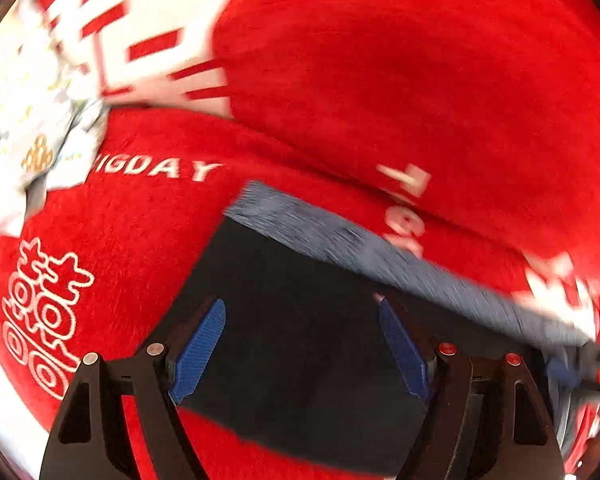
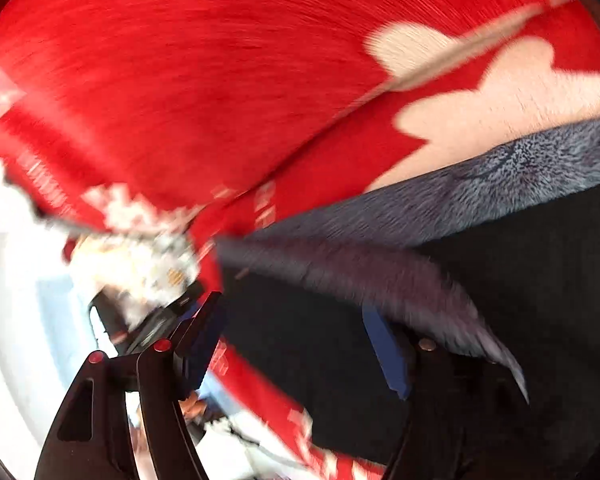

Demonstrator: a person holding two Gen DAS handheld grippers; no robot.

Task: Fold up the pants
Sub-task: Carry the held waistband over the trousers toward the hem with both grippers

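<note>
Black pants with a grey fleecy lining edge lie on a red plush blanket. My left gripper is open just above the black cloth, blue pads wide apart, holding nothing. In the right wrist view the pants fill the lower right, with the grey lining turned up along the edge. My right gripper is open over the black cloth, and a grey flap lies over its right finger. Both views are motion-blurred.
The red blanket carries white letters and patterns. A white patterned cloth lies at the far left of the left wrist view. A pale floor area and a dark object show at the left of the right wrist view.
</note>
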